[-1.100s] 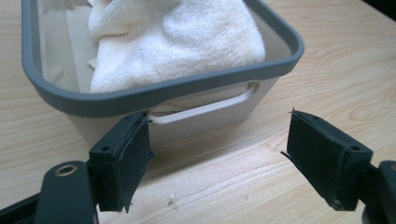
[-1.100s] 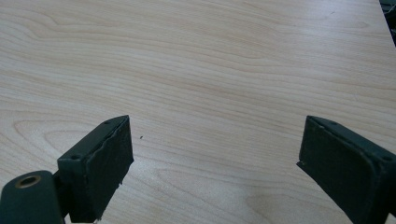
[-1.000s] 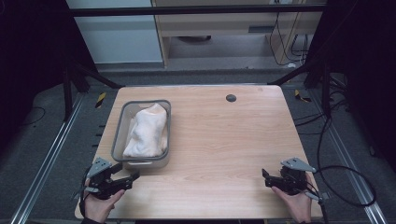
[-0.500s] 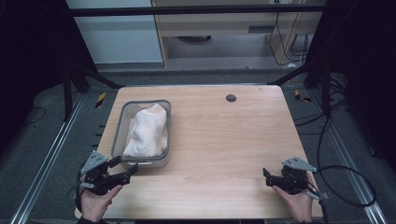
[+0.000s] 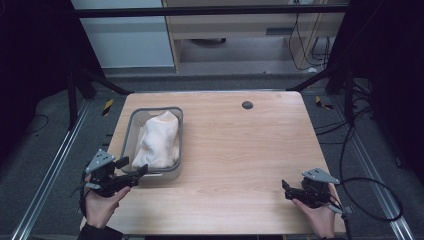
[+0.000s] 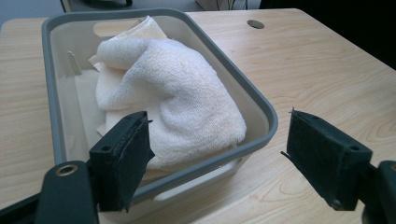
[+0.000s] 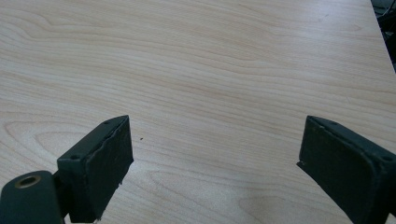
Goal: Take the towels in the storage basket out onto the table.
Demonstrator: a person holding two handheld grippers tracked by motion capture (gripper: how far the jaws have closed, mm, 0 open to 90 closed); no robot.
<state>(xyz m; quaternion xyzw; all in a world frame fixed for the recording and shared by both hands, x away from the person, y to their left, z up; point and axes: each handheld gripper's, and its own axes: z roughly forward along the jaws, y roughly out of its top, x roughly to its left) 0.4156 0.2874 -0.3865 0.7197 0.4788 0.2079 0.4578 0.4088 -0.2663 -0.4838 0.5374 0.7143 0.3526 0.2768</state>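
Here: we read the scene from above and along each pair of jaws.
Counter: we see a light wood counter (image 5: pixel 235 165) with a small dark round hole (image 5: pixel 247 104) near its far edge.
Tub: a grey-rimmed plastic tub (image 5: pixel 128 134) sits on the left half of the counter, its long side running near to far.
Towel: a cream towel (image 5: pixel 159 141) lies bunched inside the tub, heaped above the rim; in the left gripper view the towel (image 6: pixel 177 98) takes up most of the tub (image 6: pixel 261 112).
Left gripper: we hold the left gripper (image 5: pixel 134 171) at the near left corner of the tub, just off its near end, pointing right and far.
Left jaws: spread wide with nothing between them; in the left gripper view one jaw stands in front of the tub's near wall, the other over bare wood to the right.
Right gripper: the right gripper (image 5: pixel 285 189) rests low at the near right of the counter, well apart from the tub.
Right jaws: spread wide over bare wood, pinching nothing.
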